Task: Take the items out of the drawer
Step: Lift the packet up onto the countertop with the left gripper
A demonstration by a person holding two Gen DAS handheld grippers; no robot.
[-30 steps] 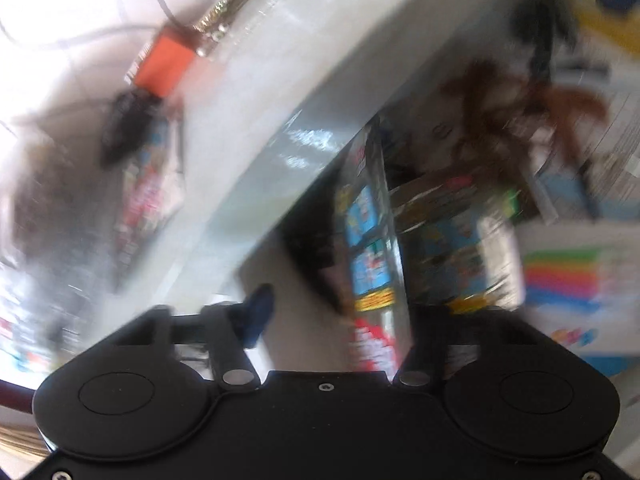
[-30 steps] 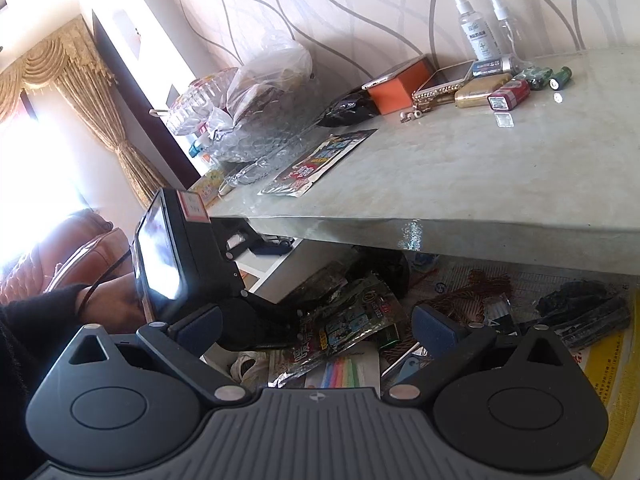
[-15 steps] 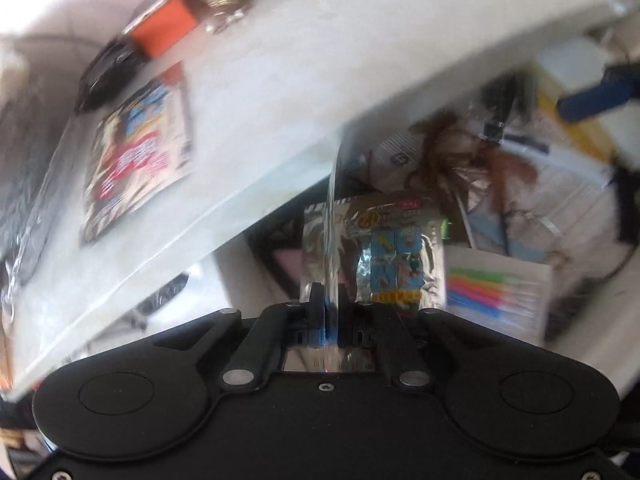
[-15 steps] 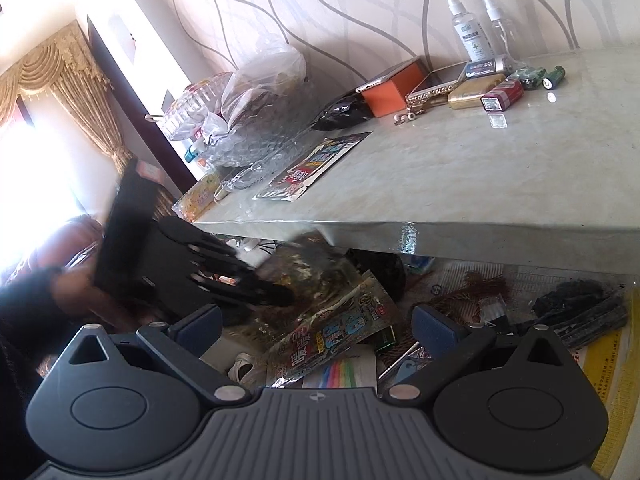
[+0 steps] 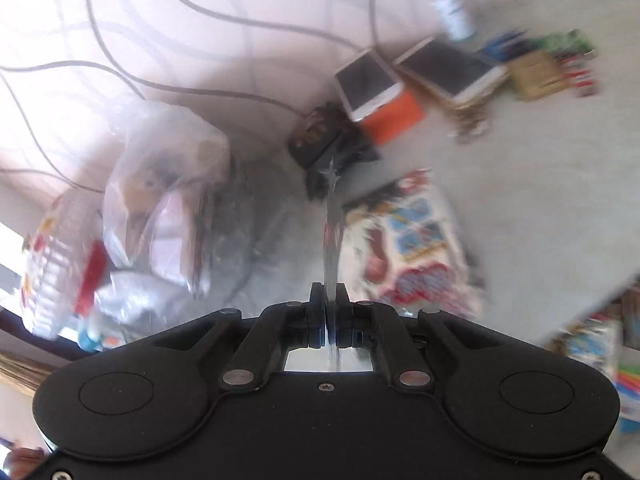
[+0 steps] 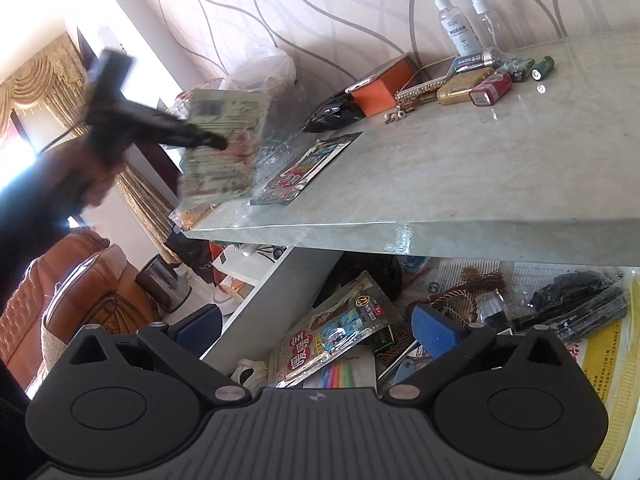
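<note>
Clamping a foil packet (image 6: 222,148), the left claw (image 5: 330,300) has risen above the tabletop (image 6: 500,168).

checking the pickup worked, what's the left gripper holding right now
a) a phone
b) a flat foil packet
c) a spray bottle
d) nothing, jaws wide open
b: the left gripper is shut on the edge of a flat foil packet, held up above the table, while a similar packet lies in the drawer below.
</note>
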